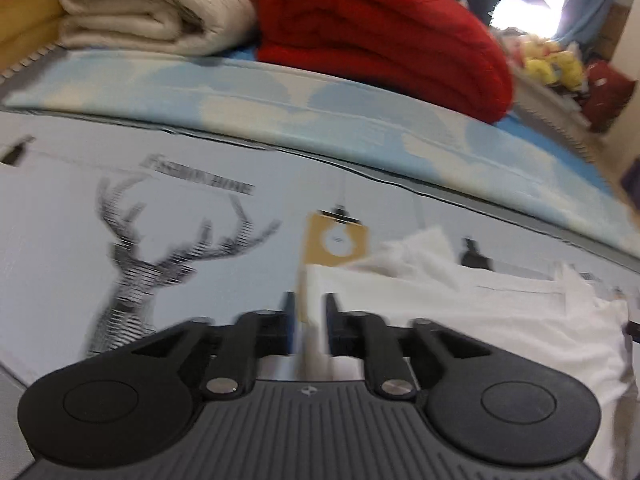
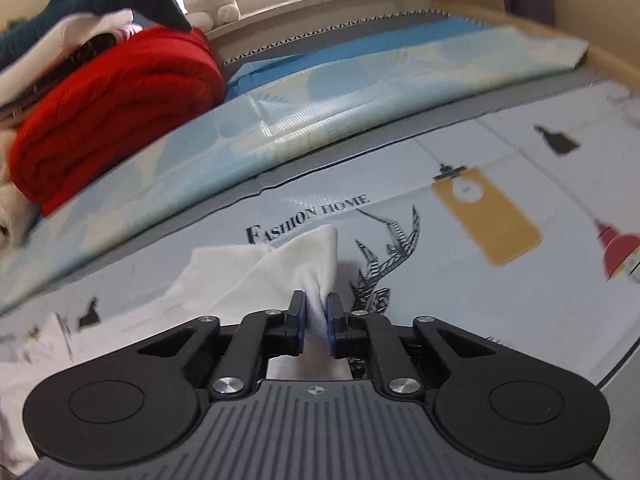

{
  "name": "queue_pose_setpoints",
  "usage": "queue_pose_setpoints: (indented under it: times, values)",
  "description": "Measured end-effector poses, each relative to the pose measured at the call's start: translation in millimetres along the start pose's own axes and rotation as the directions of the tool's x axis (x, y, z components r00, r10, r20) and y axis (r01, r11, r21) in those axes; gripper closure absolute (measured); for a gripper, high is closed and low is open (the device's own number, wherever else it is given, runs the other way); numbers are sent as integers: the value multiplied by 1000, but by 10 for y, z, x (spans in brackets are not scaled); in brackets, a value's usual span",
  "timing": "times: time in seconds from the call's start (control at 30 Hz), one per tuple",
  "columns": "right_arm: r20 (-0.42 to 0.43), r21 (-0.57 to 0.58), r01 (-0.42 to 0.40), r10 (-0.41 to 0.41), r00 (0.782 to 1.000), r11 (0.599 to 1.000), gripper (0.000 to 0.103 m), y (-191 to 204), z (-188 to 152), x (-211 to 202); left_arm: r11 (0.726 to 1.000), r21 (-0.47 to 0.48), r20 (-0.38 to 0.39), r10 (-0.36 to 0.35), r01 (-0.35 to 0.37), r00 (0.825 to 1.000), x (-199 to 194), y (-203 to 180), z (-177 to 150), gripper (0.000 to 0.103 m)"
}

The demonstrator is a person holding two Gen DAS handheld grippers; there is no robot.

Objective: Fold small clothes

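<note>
White cloth (image 2: 304, 264) pinched between right gripper (image 2: 316, 312) pads; left gripper (image 1: 310, 320) narrowed around its edge, grasp unclear through blur.

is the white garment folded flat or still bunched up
Bunched up: the white garment lies rumpled on the printed sheet, one corner lifted and pinched in the right claw.

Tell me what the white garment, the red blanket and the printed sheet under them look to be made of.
White garment: thin woven cotton, probably; matte, creases sharply where the right gripper pinches it.
Red blanket: fleece or knit; fuzzy, thick soft folds.
Printed sheet: smooth, slightly glossy fabric, likely; lies flat.
</note>
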State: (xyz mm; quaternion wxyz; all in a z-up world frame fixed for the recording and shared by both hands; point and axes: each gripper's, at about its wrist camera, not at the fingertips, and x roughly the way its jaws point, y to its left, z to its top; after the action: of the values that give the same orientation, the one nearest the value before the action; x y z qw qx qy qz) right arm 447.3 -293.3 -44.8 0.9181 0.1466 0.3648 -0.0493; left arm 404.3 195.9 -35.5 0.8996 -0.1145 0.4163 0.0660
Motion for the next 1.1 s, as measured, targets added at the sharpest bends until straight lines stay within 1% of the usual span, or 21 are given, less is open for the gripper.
queue_pose_setpoints:
  times: [0.1,0.17,0.23,0.3,0.33,0.37,0.4,0.43,0.47,0.5,0.57,0.6,0.63,0.67,0.7,0.73,0.77,0.8,0.87,0.97,1.1]
  values:
    - [-7,-27,91,-91,996,995,75,6,-7,-39,997,7,-1,-83,83,997,-126,-34,34,74]
    - [30,-7,129,-128,991,992,75,-30,2,-146,987,62,-21,-149,150,989,-183,-132,7,74]
    - [56,-11,109,-108,993,994,74,-28,0,-243,973,119,-62,-189,196,980,-159,-234,-60,74]
    - [49,-61,44,-41,998,997,74,26,-38,-290,964,178,-115,-181,199,977,-77,-307,-181,74]
    - [30,-104,12,-9,1000,994,72,70,-74,-290,960,204,-154,-160,189,975,-12,-323,-255,74]
    - [-12,-155,-13,11,1000,988,71,118,-124,-258,959,236,-214,-106,157,971,89,-330,-347,75]
    - [-71,-193,-17,4,997,981,70,149,-177,-194,956,273,-267,-30,106,963,183,-327,-435,72]
    - [-141,-226,2,-35,989,974,70,162,-249,-105,953,292,-273,1,82,962,207,-314,-496,69]
    - [-196,-259,46,-99,976,965,70,152,-334,-16,956,280,-255,-12,85,967,175,-309,-499,70]
    - [-196,-279,71,-129,972,958,69,134,-380,6,960,265,-254,-20,90,967,142,-309,-472,70]
    - [-180,-268,64,-115,977,961,69,107,-359,-22,961,252,-205,-64,116,977,39,-312,-433,70]
    - [-176,-260,62,-110,978,964,69,86,-346,-30,958,253,-205,-83,135,975,41,-296,-443,70]
    - [-184,-262,72,-123,975,962,61,62,-358,-18,956,265,-253,-54,123,966,129,-278,-497,70]
    - [-203,-258,84,-139,969,962,56,35,-396,-8,954,282,-286,-17,101,958,194,-260,-569,55]
    - [-210,-244,97,-151,966,965,51,4,-398,-14,952,292,-267,-9,89,964,169,-252,-586,53]
    - [-219,-221,105,-155,963,970,52,-25,-365,-60,947,311,-264,1,84,964,124,-277,-553,54]
    - [-222,-198,112,-156,962,974,52,-21,-330,-120,939,337,-235,16,66,972,26,-315,-501,56]
    - [-210,-173,114,-150,966,978,53,-29,-287,-224,933,356,-176,17,47,984,-114,-344,-441,56]
    - [-168,-150,93,-118,979,984,53,-18,-220,-489,941,335,-102,-14,47,995,-392,-342,-351,56]
    - [-94,-170,50,-67,993,984,53,56,-166,-932,963,264,-79,-40,60,996,-731,-311,-255,56]
    - [2,-166,-26,27,1000,986,52,135,-172,-1539,960,275,-40,-50,59,998,-1290,-292,-365,54]
